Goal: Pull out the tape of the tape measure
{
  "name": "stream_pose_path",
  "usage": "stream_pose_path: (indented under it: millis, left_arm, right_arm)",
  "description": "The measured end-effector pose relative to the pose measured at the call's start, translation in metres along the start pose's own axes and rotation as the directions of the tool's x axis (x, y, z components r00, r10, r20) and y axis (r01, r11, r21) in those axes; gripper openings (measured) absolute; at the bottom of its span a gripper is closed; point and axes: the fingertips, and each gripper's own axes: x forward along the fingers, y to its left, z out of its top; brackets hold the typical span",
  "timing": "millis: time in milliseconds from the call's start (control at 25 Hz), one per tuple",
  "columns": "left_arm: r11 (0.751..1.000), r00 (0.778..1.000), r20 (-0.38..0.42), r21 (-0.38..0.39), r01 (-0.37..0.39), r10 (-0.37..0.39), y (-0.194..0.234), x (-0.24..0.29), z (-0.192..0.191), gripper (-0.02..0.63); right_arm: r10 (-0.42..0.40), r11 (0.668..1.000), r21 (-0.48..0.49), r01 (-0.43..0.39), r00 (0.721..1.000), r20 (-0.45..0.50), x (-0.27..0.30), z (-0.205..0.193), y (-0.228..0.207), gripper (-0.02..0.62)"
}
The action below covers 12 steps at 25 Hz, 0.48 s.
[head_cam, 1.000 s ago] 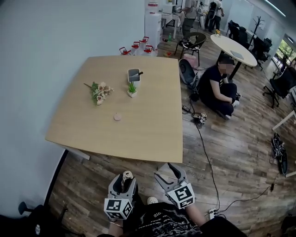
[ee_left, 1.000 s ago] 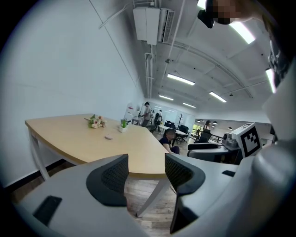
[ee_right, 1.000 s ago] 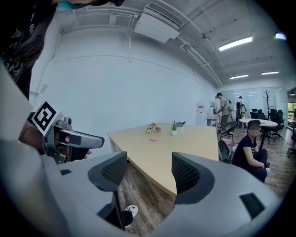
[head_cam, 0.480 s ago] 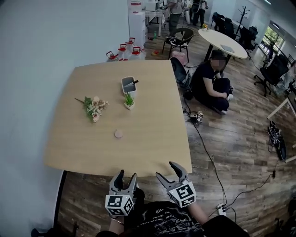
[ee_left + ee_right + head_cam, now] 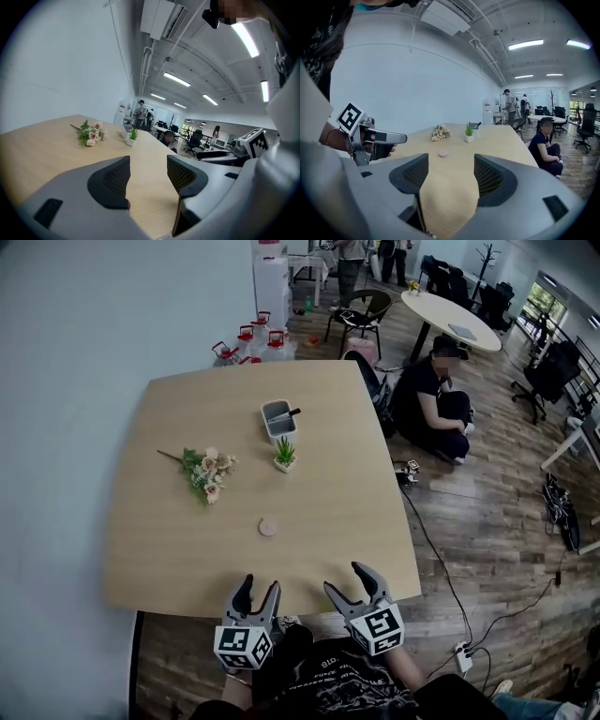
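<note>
A small round pink tape measure (image 5: pixel 268 527) lies flat on the wooden table (image 5: pixel 187 549), a little beyond its near edge. The right gripper view shows the tape measure (image 5: pixel 443 153) ahead of the jaws. My left gripper (image 5: pixel 259 589) is open at the near edge of the table, with nothing between its fingers (image 5: pixel 112 180). My right gripper (image 5: pixel 347 582) is open beside it, over the same edge, and also empty. Both are short of the tape measure and apart from it. The tape measure does not show in the left gripper view.
Further back on the table lie a bunch of artificial flowers (image 5: pixel 208 472), a small potted plant (image 5: pixel 284 456) and a grey container (image 5: pixel 279 418) with a dark tool in it. A person (image 5: pixel 431 404) sits on the floor to the right. Cables (image 5: pixel 441 568) run across the wood floor.
The table has come closer. Both grippers have moved forward from over the floor to the table's near edge. Both stay open.
</note>
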Motion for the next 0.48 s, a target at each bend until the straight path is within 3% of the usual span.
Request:
stream_pose_path:
  millis: [160,480]
  left_arm:
    - [1.0,1.0,-0.023,0.015,0.021,-0.021,0.021,0.004,0.0,0.241]
    - [1.0,0.999,-0.036,-0.007,-0.022,0.022,0.056,0.002,0.0,0.241]
  right_arm:
    - [-0.018,1.0,0.02,0.019,1.0,-0.009,0.019,0.002,0.012,0.302]
    - [0.041,0.999,-0.025,-0.043,0.998,-0.045,0.069,0.01,0.039,0.302]
